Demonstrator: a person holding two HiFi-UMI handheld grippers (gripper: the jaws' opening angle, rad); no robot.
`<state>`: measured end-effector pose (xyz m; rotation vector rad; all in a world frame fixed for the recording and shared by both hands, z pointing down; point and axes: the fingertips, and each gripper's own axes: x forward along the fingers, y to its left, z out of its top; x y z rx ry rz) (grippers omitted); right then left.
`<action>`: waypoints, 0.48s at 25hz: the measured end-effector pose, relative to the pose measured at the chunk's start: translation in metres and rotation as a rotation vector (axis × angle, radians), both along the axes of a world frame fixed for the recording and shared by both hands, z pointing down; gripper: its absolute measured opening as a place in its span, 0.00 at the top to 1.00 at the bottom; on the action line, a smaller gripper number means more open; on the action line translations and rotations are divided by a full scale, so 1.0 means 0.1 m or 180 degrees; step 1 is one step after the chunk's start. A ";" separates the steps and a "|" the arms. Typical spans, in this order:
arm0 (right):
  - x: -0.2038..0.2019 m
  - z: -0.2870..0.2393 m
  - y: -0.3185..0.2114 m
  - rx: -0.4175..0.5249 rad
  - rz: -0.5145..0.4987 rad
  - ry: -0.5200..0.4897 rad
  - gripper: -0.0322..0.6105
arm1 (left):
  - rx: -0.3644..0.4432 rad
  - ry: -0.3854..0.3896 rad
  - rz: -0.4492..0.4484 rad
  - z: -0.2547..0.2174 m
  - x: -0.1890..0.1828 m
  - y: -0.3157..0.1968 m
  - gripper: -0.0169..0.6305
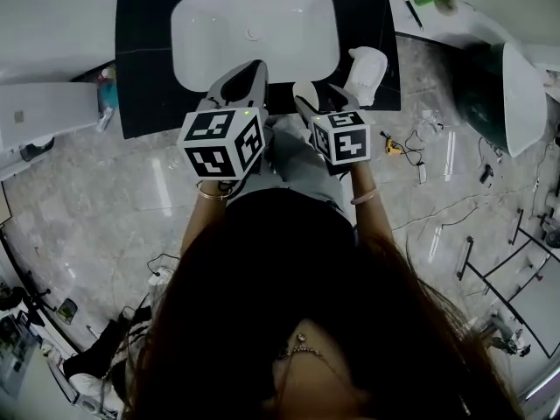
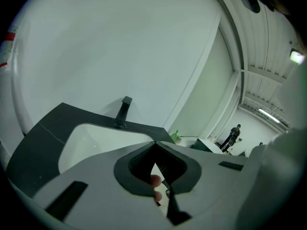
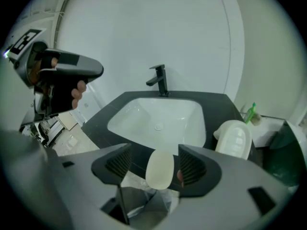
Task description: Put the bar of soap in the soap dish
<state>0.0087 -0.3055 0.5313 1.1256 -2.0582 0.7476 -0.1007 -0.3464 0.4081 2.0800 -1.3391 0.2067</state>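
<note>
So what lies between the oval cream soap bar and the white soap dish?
Right gripper view: one jaw of the right gripper, then bare black countertop.

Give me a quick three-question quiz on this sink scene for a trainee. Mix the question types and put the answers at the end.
1. Multiple choice: what lies between the open jaws of the right gripper? A) a green bottle B) the bar of soap C) a sponge
2. True or false: the soap dish already holds the soap.
3. Fill in the blank: in the head view, the soap dish stands on the dark counter, to the ___ of the basin.

Key: 1 B; 2 false, the dish is empty; 3 right.
</note>
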 end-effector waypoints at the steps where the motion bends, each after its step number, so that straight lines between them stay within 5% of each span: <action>1: -0.01 0.07 0.01 -0.0073 -0.0035 0.0045 0.50 | -0.0015 0.0005 -0.0001 0.01 0.01 -0.01 0.98; 12: -0.03 0.69 0.00 -0.0628 -0.0147 0.0345 0.46 | -0.0178 0.0026 -0.0055 0.20 0.00 -0.03 0.98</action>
